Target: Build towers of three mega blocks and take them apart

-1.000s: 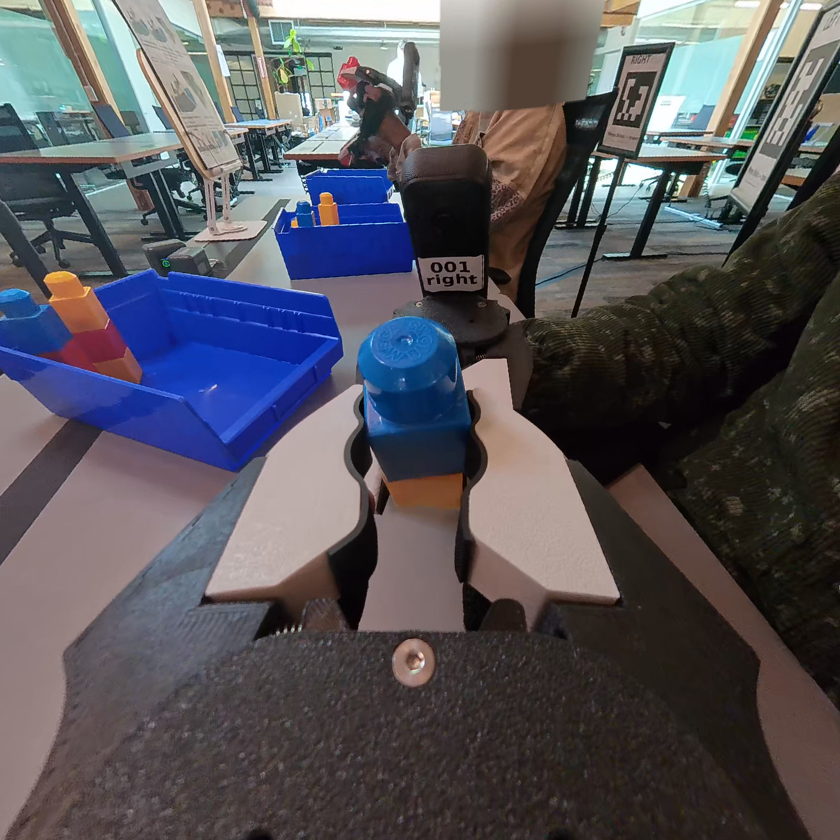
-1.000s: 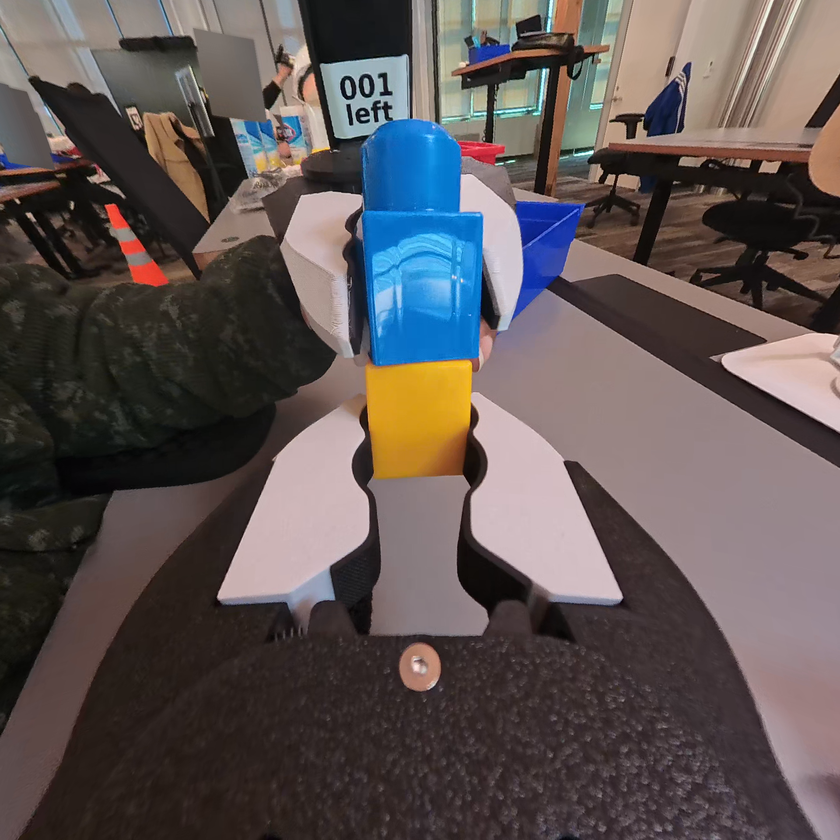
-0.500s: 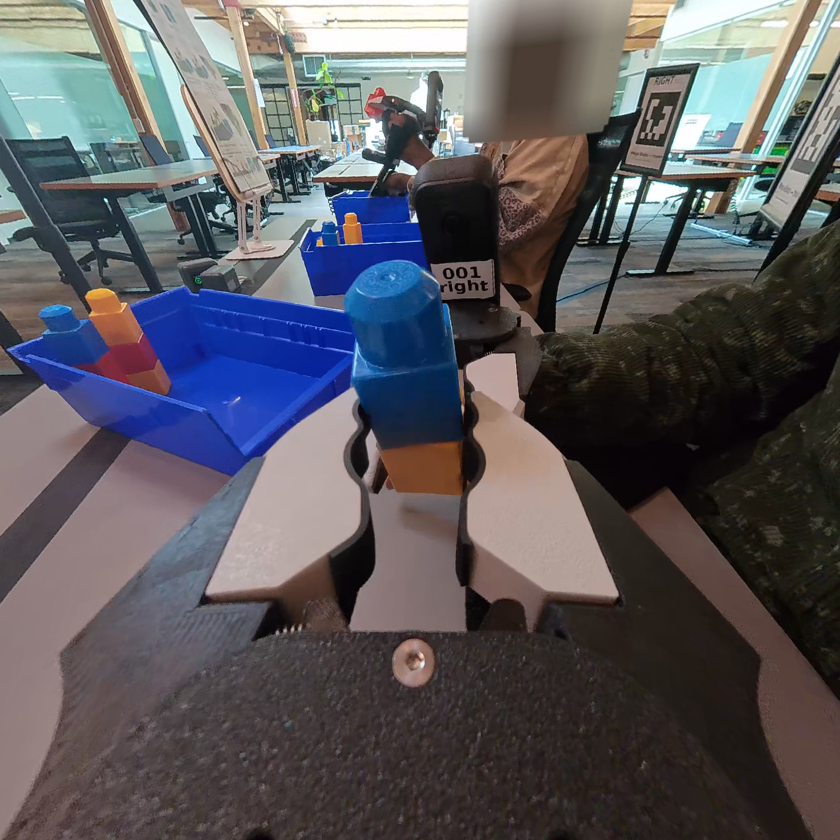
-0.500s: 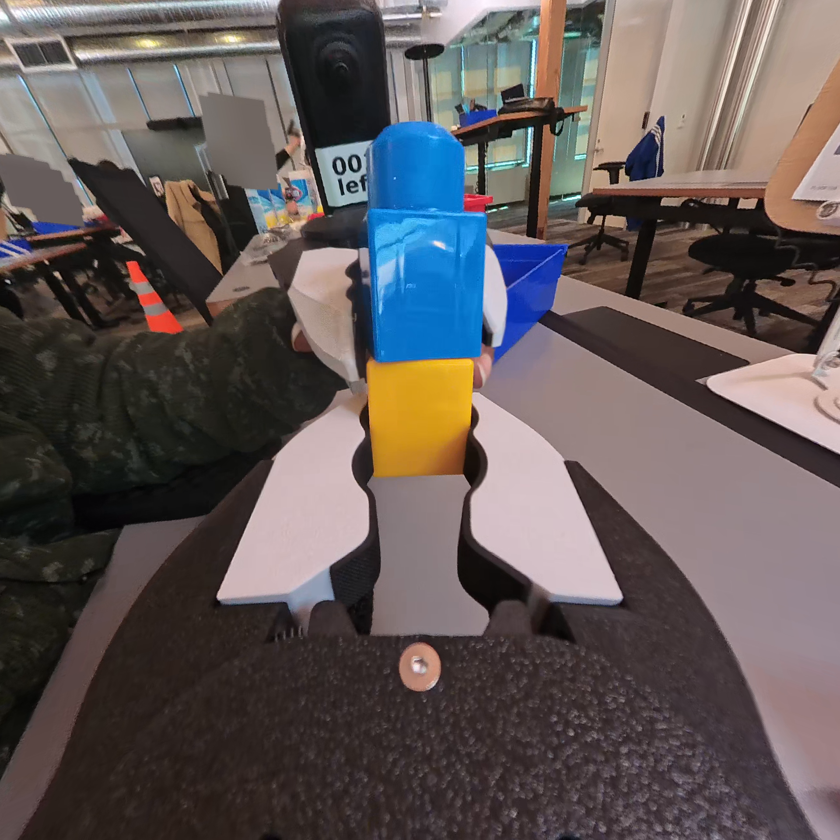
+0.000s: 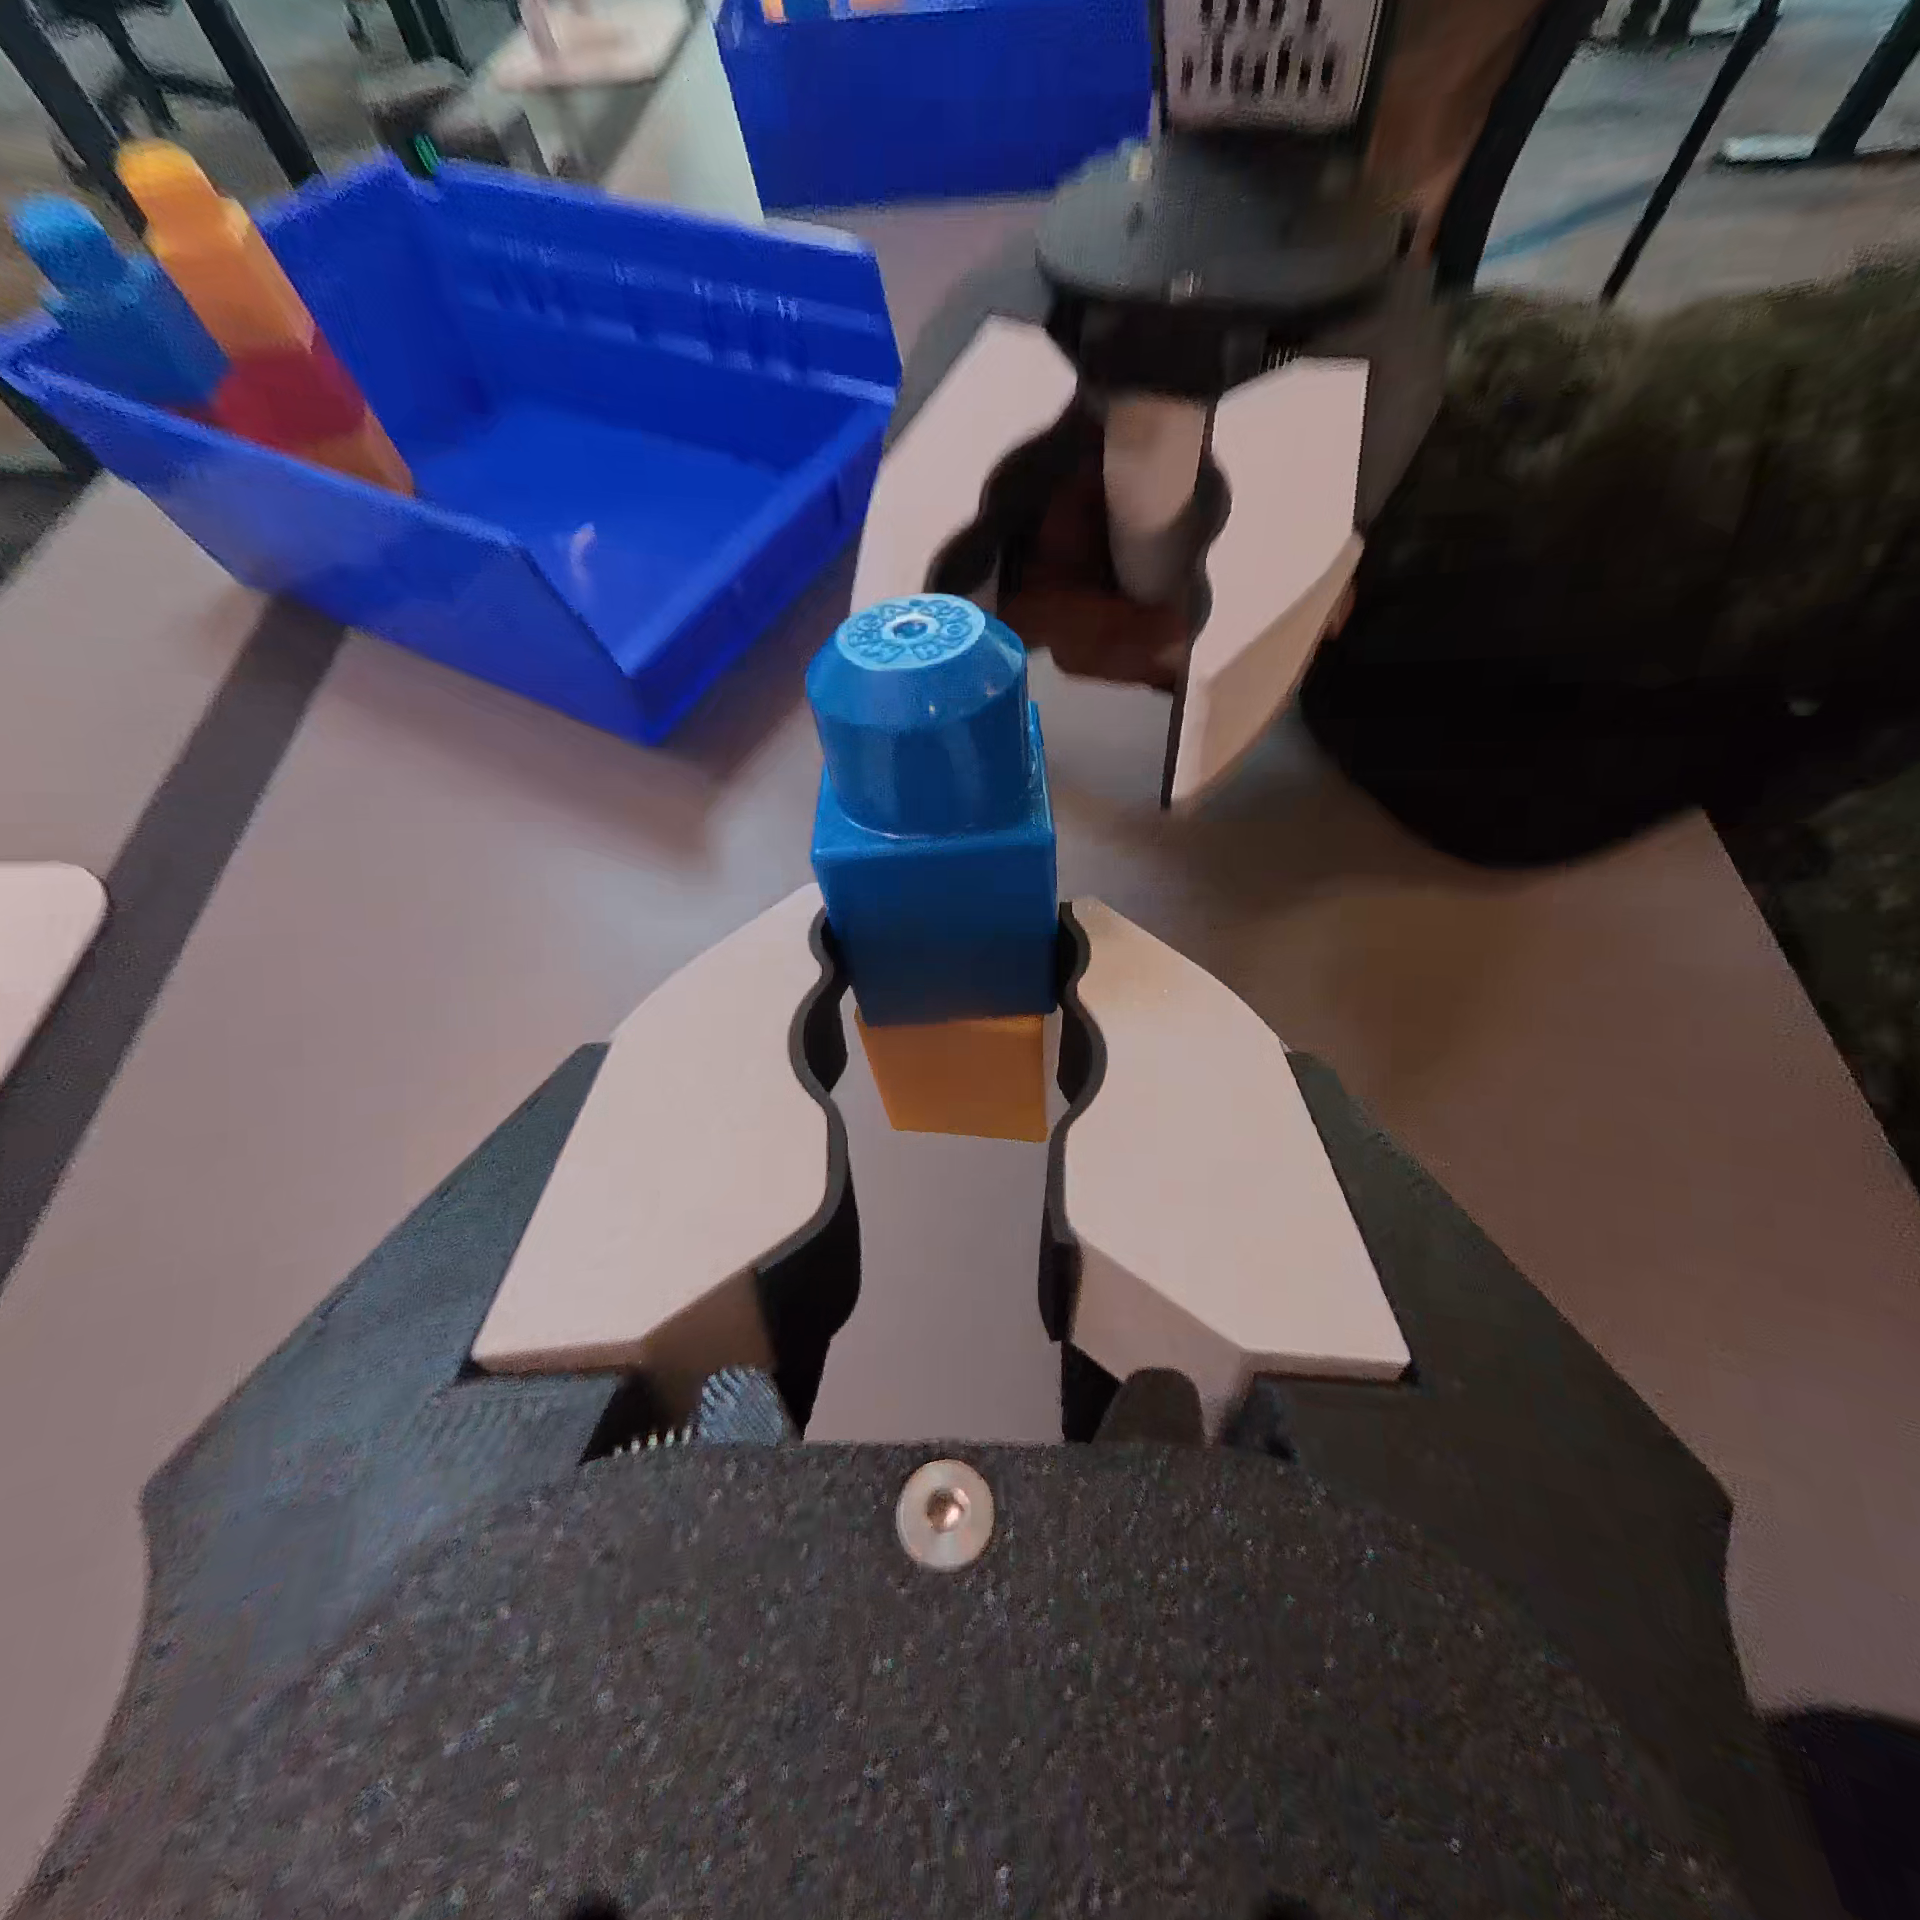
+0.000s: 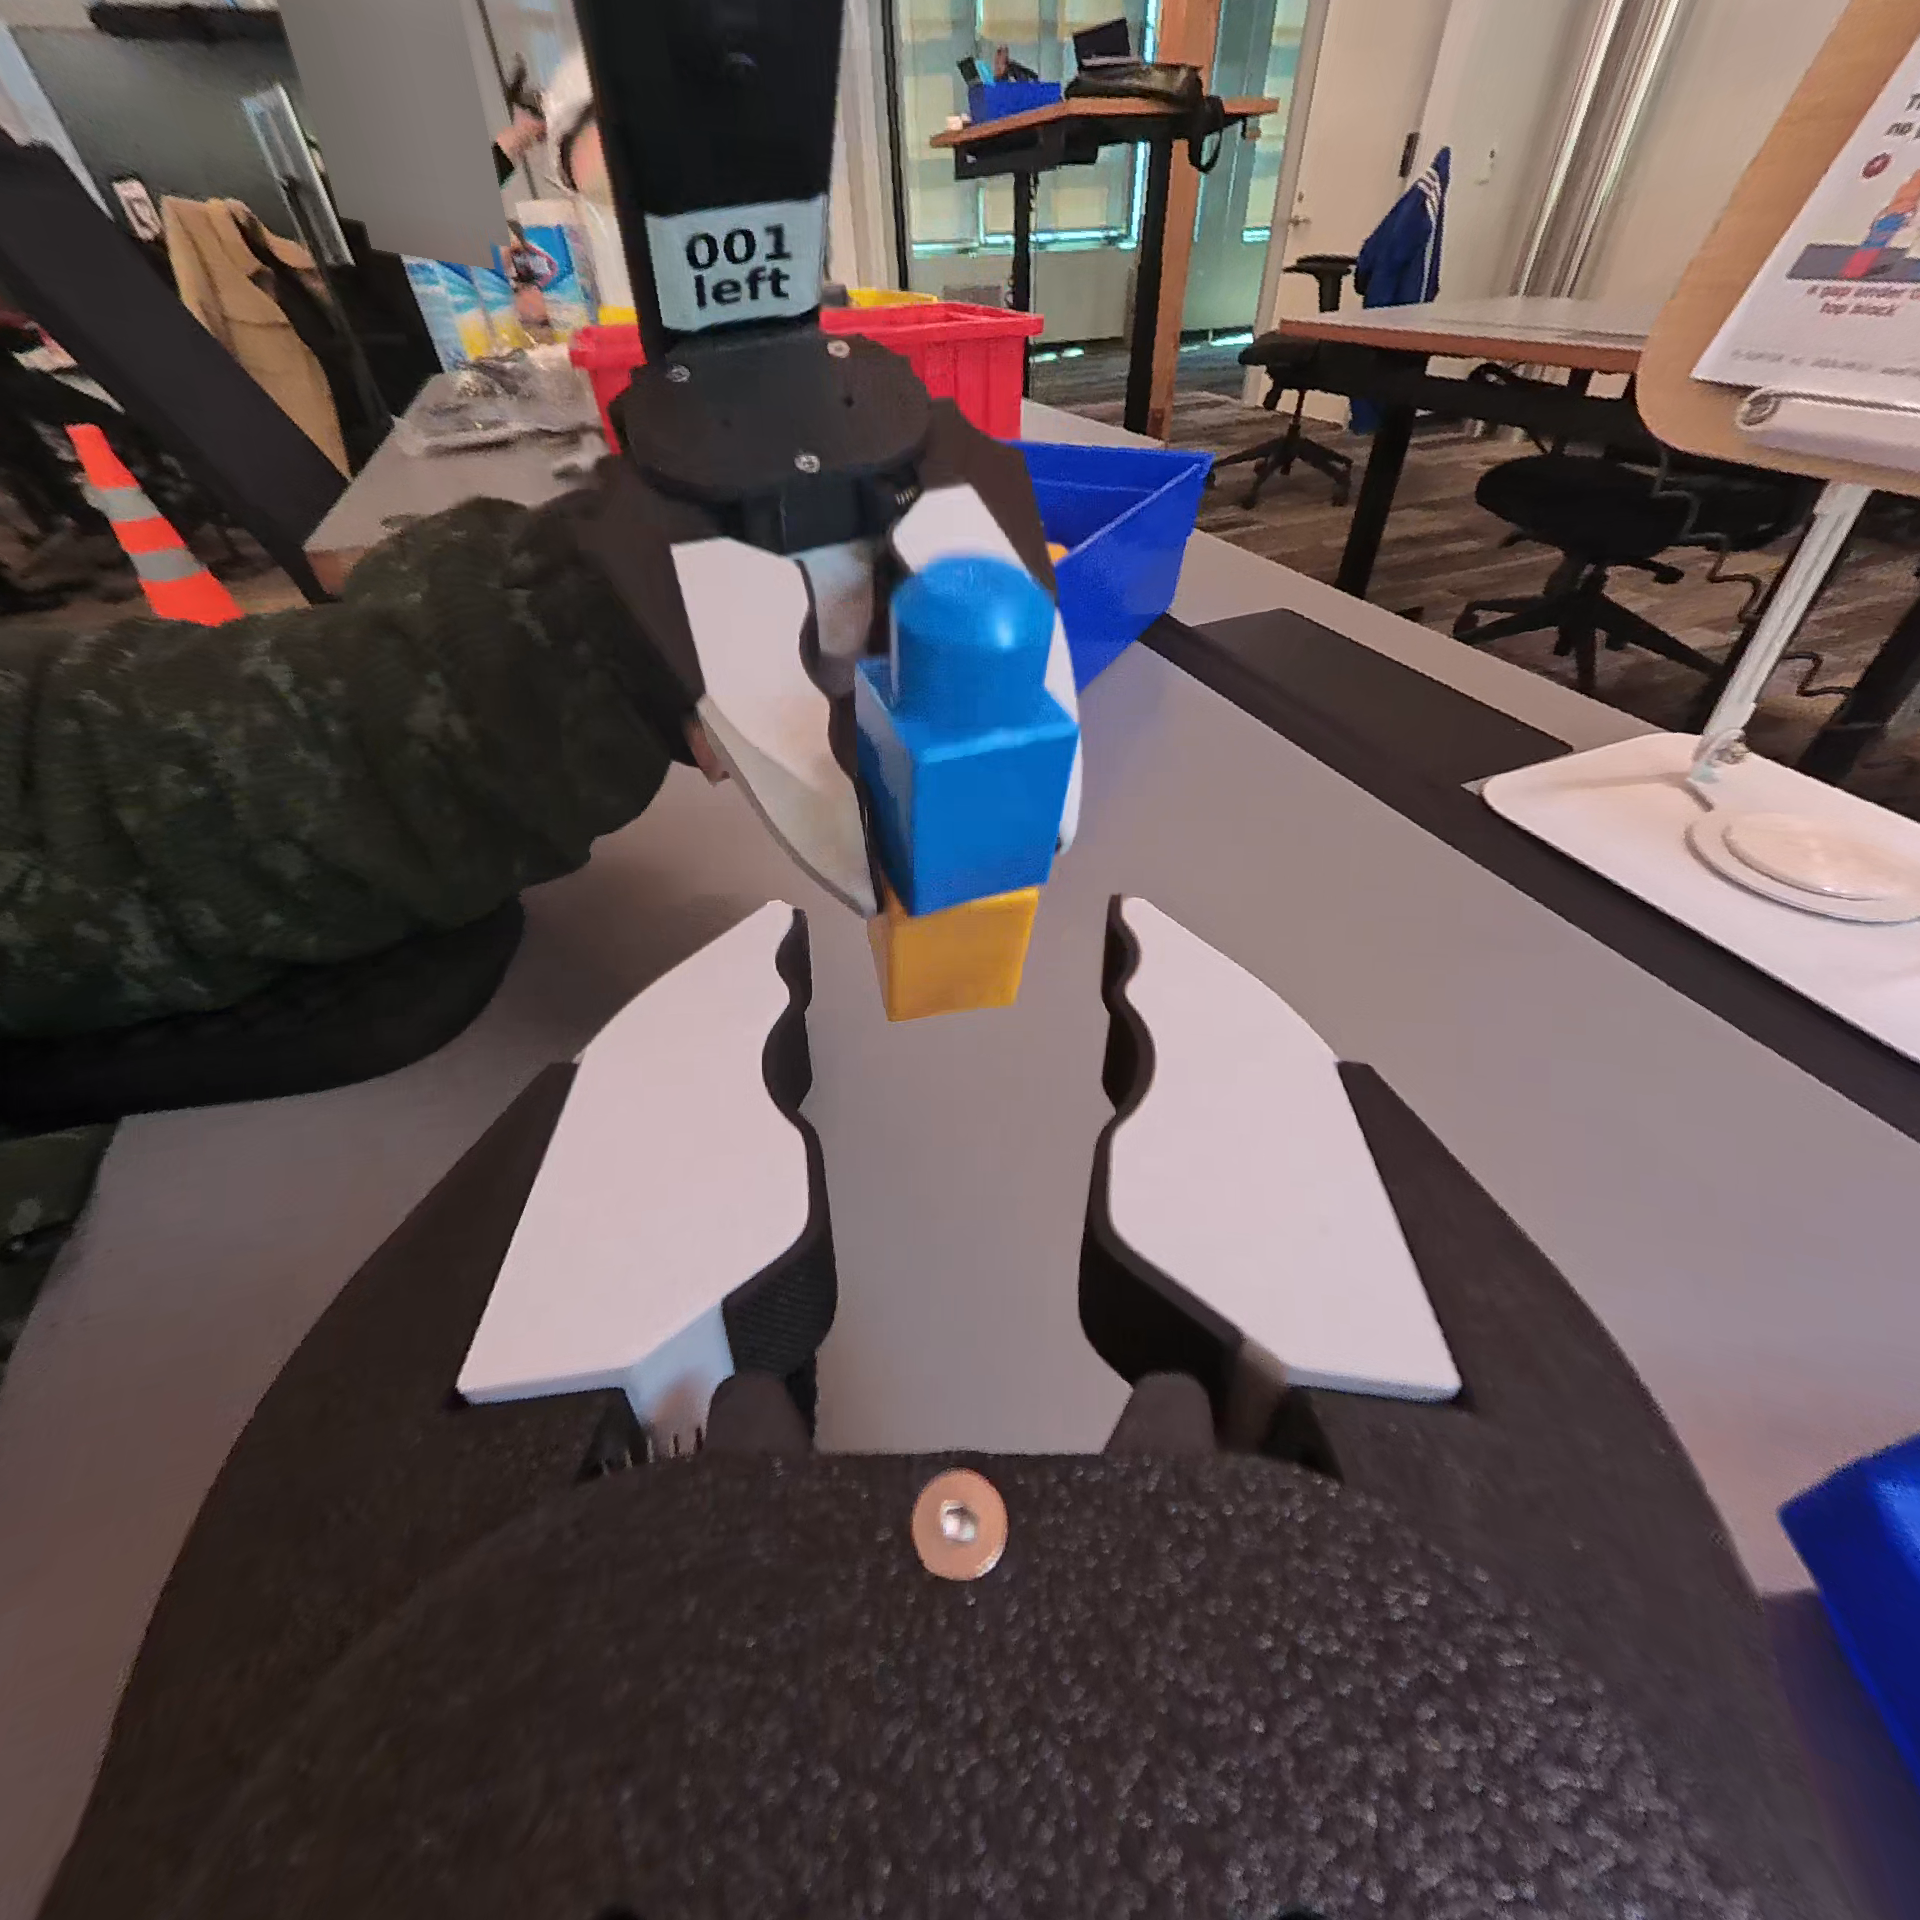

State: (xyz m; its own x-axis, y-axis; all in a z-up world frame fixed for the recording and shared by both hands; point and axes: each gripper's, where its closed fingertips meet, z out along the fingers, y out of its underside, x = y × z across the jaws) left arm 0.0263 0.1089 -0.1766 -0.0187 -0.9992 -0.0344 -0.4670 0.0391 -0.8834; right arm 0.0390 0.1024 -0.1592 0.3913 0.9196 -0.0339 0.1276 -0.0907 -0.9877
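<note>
My left gripper (image 5: 945,925) is shut on a blue block (image 5: 935,852) with a yellow block (image 5: 961,1075) stuck under it, and holds the pair above the grey table (image 5: 416,883). My right gripper (image 6: 956,914) is open and empty, just short of the yellow block (image 6: 956,956); the blue block (image 6: 966,790) sits above that, in the left gripper (image 6: 935,727). In the left wrist view the right gripper (image 5: 1122,582) shows open beyond the blocks. A tower of blue, orange and red blocks (image 5: 239,343) stands in a blue bin (image 5: 520,540).
A second blue bin (image 5: 935,94) sits farther back. In the right wrist view a red bin (image 6: 966,353) and a blue bin (image 6: 1122,540) stand behind the left gripper. A white stand base (image 6: 1714,831) lies at right, and a green sleeve (image 6: 312,727) at left. Only a small space, under 4 cm, lies between the two pairs of fingers.
My right gripper has opened, let go of the yellow block and drawn back. My left gripper keeps the blue-and-yellow pair and now tilts downward over the table.
</note>
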